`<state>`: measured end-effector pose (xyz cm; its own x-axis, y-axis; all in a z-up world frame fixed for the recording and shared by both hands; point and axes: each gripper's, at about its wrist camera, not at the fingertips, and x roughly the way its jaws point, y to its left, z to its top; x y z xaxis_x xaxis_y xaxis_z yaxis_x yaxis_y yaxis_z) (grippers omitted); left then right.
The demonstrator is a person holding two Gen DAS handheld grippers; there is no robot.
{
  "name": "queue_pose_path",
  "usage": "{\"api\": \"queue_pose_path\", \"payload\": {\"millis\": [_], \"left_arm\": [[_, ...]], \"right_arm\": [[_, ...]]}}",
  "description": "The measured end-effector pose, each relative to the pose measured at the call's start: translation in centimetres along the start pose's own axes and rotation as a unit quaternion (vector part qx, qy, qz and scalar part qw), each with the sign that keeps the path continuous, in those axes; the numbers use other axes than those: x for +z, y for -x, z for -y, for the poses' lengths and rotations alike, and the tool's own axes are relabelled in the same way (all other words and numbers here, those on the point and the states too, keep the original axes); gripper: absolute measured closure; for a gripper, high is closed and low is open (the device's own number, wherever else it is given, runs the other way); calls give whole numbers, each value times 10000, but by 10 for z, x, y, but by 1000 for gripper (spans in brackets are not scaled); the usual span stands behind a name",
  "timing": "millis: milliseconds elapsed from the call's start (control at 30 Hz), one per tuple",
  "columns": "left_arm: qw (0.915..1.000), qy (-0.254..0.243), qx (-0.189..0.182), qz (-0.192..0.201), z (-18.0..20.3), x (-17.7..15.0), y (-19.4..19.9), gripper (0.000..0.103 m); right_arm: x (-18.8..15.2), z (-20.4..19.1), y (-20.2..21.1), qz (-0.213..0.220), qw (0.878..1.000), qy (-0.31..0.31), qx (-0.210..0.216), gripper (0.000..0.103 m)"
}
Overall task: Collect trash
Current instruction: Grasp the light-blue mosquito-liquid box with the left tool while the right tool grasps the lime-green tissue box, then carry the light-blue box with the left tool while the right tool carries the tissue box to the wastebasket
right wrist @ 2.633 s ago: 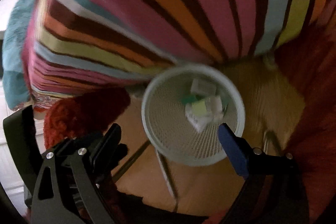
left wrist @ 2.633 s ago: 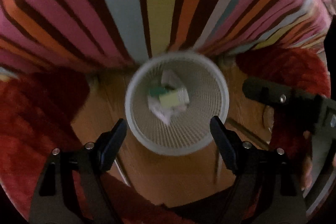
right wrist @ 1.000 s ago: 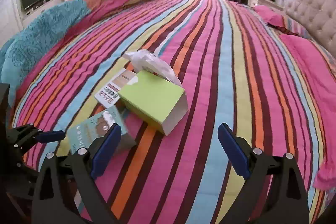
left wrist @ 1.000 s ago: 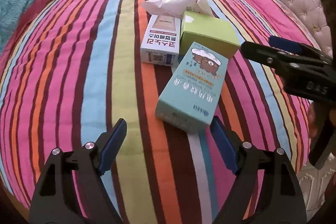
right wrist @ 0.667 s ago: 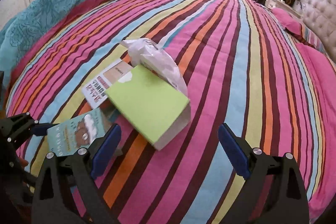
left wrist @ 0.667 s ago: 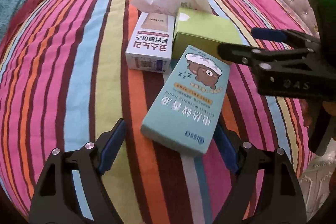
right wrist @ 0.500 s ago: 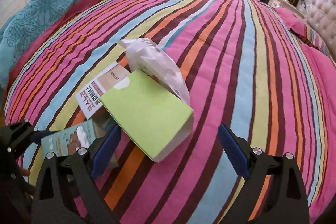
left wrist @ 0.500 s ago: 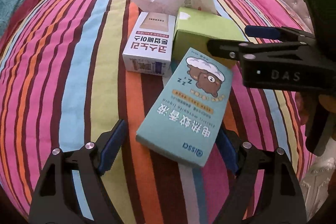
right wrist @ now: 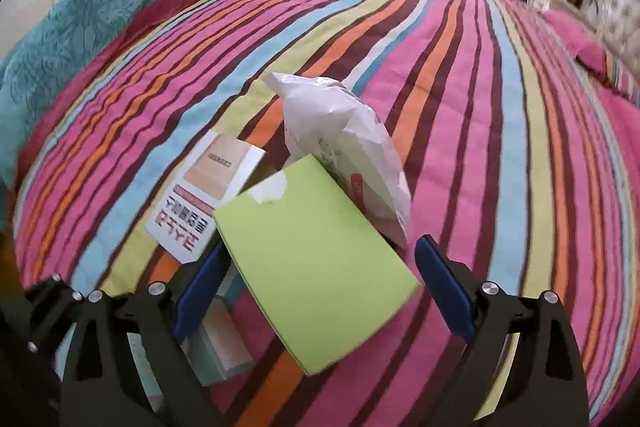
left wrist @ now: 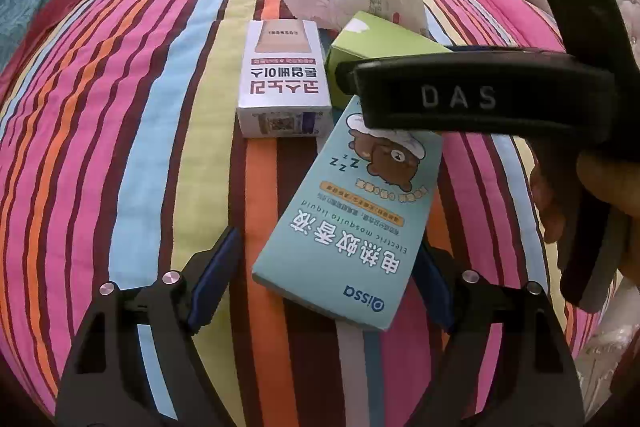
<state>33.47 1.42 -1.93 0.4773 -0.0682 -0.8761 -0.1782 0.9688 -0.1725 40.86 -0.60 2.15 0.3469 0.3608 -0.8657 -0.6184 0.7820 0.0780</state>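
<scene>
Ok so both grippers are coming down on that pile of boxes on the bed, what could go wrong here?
The green box leans on the teal box and the white wrapper, so lifting either box may drag its neighbours. The right gripper works just above the teal box the left gripper straddles, so they could collide. The soft striped bedspread may give, letting a box slip.

Striped bedspread (right wrist: 460, 75), teal blanket (right wrist: 80, 27)

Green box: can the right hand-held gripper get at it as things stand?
Probably yes. The right hand-held gripper is open and straddles the green box, nothing lying on top. The white bag only touches its far end.
</scene>
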Motion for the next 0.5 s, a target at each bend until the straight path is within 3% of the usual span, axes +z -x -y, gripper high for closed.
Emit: {"api": "queue_pose_path", "payload": {"millis": [200,333,500], "left_arm": [[9997,-167,187,35,-1,-7,3,42],[9999,-87,5,63,-12,-11,9,46],[9998,-62,-127,154,-19,-19,20,47]], "right_arm": [[-6,6,5,-83,9989,-448,140,30],[-21,12,16,-85,9970,-751,190,41],[-48,16,36,153,9917,-1237,310,42]]}}
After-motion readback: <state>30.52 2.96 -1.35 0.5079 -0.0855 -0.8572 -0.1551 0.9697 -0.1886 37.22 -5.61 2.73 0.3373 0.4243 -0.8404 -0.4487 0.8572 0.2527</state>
